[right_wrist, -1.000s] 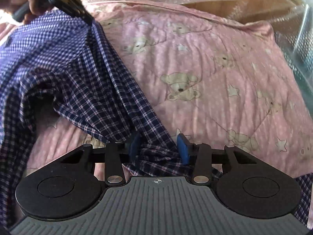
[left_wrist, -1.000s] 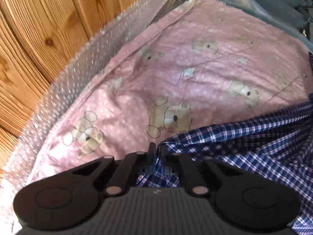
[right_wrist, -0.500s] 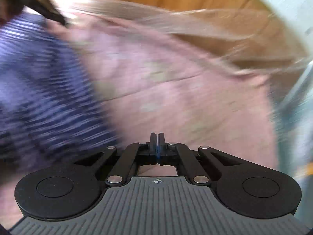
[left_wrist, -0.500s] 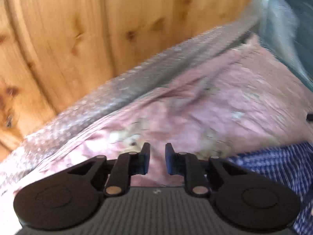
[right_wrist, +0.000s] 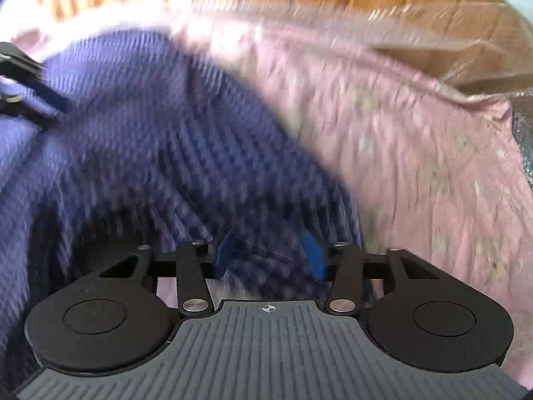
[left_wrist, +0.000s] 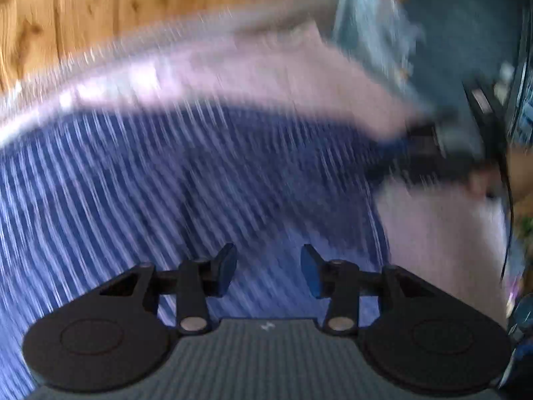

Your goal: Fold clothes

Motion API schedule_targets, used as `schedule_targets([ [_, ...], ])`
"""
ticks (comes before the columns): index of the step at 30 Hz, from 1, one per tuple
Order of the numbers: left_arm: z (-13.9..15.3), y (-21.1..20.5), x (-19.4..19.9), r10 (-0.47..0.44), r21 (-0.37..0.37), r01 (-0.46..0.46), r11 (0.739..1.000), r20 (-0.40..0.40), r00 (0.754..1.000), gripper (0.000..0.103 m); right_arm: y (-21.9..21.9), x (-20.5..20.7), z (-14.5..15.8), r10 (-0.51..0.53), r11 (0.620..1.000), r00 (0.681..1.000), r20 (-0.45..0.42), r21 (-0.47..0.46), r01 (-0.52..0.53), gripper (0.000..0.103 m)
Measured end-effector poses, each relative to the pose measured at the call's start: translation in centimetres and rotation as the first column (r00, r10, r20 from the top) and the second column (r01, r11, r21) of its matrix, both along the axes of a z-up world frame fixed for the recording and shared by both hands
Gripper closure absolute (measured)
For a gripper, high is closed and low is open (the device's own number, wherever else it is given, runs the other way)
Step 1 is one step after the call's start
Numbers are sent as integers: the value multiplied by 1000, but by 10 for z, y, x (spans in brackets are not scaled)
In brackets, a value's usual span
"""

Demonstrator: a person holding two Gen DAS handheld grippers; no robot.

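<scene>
Blue-and-white checked cotton shirt spread in loose folds over pink quilted blanket with a pale teddy-bear print, filling the left and middle of both wrist views and smeared by motion blur. In the right wrist view, a bunched fold of that shirt lying between the blue pads of the black two-finger right gripper; jaws parted, just been opening, pads apparently clear of the cloth on either side, though blur leaves contact uncertain. In the left wrist view, black two-finger left gripper poised above the checked cloth, jaws released and just been opening, nothing pinched between the blue pads. Farther out in that view, the other gripper a dark blur at the shirt's right edge, with part of a hand behind it. Clear bubble-wrap sheet along the blanket's far edge. Knotty pine plank wall beyond. Dark teal fabric at upper right of the left view. No legible writing, brand or label anywhere; only a small crosshair mark on the ribbed grey gripper body.
</scene>
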State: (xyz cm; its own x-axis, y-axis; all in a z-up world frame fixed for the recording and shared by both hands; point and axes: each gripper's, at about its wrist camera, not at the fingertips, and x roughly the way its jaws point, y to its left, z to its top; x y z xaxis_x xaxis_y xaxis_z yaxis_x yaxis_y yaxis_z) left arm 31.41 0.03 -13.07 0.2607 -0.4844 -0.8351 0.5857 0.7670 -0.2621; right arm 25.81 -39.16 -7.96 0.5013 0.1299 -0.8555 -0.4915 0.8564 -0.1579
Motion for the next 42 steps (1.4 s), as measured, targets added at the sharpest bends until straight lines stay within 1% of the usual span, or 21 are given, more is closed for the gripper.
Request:
schedule_targets([
  [1, -8, 4, -17, 34, 15, -33, 999, -31, 999, 61, -11, 1, 0, -63, 998, 998, -15, 2, 63, 50],
  [4, -14, 32, -63, 184, 8, -184, 983, -103, 977, 60, -39, 3, 2, -234, 972, 971, -47, -13, 233, 53],
  [6, -9, 56, -91, 267, 13, -267, 964, -137, 954, 60, -34, -6, 10, -256, 963, 967, 3, -85, 255, 54],
  [7, -7, 68, -107, 301, 26, -300, 954, -129, 945, 59, -27, -11, 19, -260, 964, 965, 22, -54, 261, 59],
  [10, -4, 107, -151, 403, 79, -397, 914, -88, 911, 55, 18, -28, 41, -179, 974, 983, 48, 151, 170, 61],
  [12, -13, 135, -176, 492, 143, -478, 866, -77, 867, 57, 58, -39, 43, -56, 972, 997, 59, 230, 41, 63],
  [13, -14, 147, -189, 519, 146, -506, 850, -69, 852, 70, 76, -43, 36, 6, 971, 999, 45, 239, -17, 64],
  [16, -13, 169, -224, 577, 188, -556, 809, -80, 813, 77, 96, -59, 6, 145, 977, 988, -58, 165, -134, 76],
  [20, -4, 180, -265, 653, 331, -612, 718, -18, 757, 75, 50, -84, 8, 100, 995, 993, -60, 17, -100, 73],
  [22, 6, 176, -285, 692, 374, -652, 659, 37, 721, 64, 31, -100, 15, 83, 996, 996, -37, -22, -84, 74],
  [23, 10, 174, -295, 708, 380, -673, 635, 61, 703, 50, 22, -109, 23, 76, 997, 996, -38, 19, -75, 74],
  [25, 15, 171, -317, 737, 381, -713, 589, 108, 667, 35, 9, -132, 35, 79, 990, 995, -68, 119, -71, 71],
  [26, 14, 171, -325, 747, 384, -722, 576, 113, 656, 35, 5, -145, 41, 90, 983, 992, -91, 168, -74, 65],
  [29, 2, 172, -336, 735, 356, -711, 606, 91, 672, 36, 10, -188, 44, 129, 973, 978, -162, 213, -93, 54],
  [30, -2, 173, -336, 715, 354, -693, 628, 89, 693, 39, 11, -205, 40, 132, 974, 975, -179, 207, -94, 55],
  [31, -6, 173, -336, 693, 355, -672, 650, 87, 716, 73, 11, -223, 34, 128, 977, 973, -191, 191, -91, 66],
  [32, -9, 178, -335, 697, 341, -676, 653, 80, 713, 97, 8, -240, 27, 115, 982, 975, -191, 171, -82, 96],
  [36, -8, 231, -362, 855, 186, -840, 509, 6, 519, 102, -18, -276, 30, -110, 984, 982, -153, 122, 129, 103],
  [37, -10, 245, -371, 870, 158, -857, 491, -36, 492, 101, -21, -283, 31, -152, 983, 978, -143, 76, 164, 103],
  [41, -15, 264, -383, 881, 83, -881, 465, -139, 451, 95, -26, -298, 35, -208, 978, 969, -131, -14, 208, 103],
  [42, -10, 266, -384, 877, 63, -879, 473, -130, 463, 94, -24, -301, 41, -224, 974, 969, -101, -47, 221, 103],
])
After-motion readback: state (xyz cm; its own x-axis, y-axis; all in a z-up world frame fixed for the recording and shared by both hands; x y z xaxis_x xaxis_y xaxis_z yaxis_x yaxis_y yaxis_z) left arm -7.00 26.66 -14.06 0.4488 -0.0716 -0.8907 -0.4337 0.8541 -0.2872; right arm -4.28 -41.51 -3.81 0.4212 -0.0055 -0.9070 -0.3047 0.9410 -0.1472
